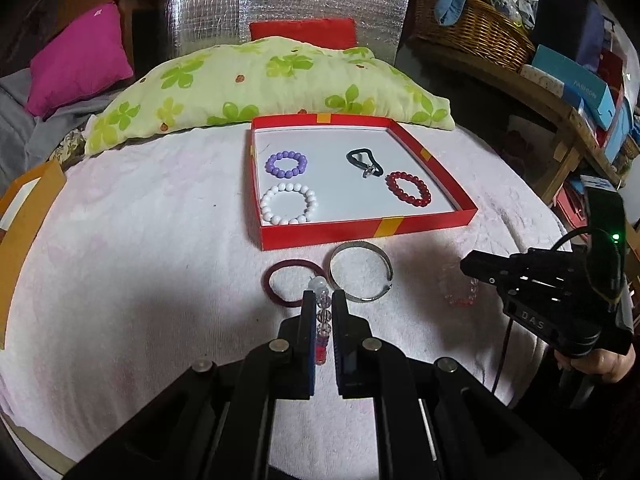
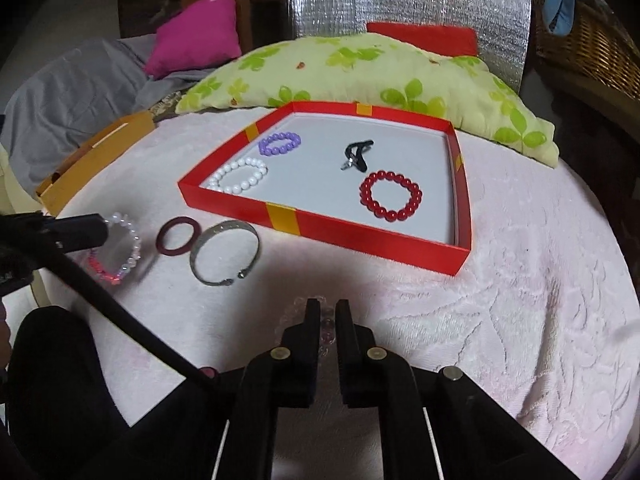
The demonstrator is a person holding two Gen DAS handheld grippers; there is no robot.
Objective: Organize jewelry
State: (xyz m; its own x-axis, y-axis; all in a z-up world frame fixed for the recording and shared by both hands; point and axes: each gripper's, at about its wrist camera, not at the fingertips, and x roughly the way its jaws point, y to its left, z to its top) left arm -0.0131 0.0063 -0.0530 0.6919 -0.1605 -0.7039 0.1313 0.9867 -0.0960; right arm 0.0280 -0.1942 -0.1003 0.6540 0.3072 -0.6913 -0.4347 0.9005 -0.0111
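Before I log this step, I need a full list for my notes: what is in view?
Box: one, red, on the white cloth.
Bead bracelets in box: purple, white, red.
Black hair tie: one, in box.
Maroon ring: one, before box.
Silver bangle: one, beside it.
Clear-and-pink bracelet: one, in left gripper.
Clear bracelet: one, in right gripper.
Pillow: one, green-flowered, behind box.

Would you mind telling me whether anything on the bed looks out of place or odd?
Nothing looks damaged or spilled. Two pieces lie outside the red cardboard tray: a maroon ring bangle and an open silver metal cuff, side by side on the pale pink blanket.
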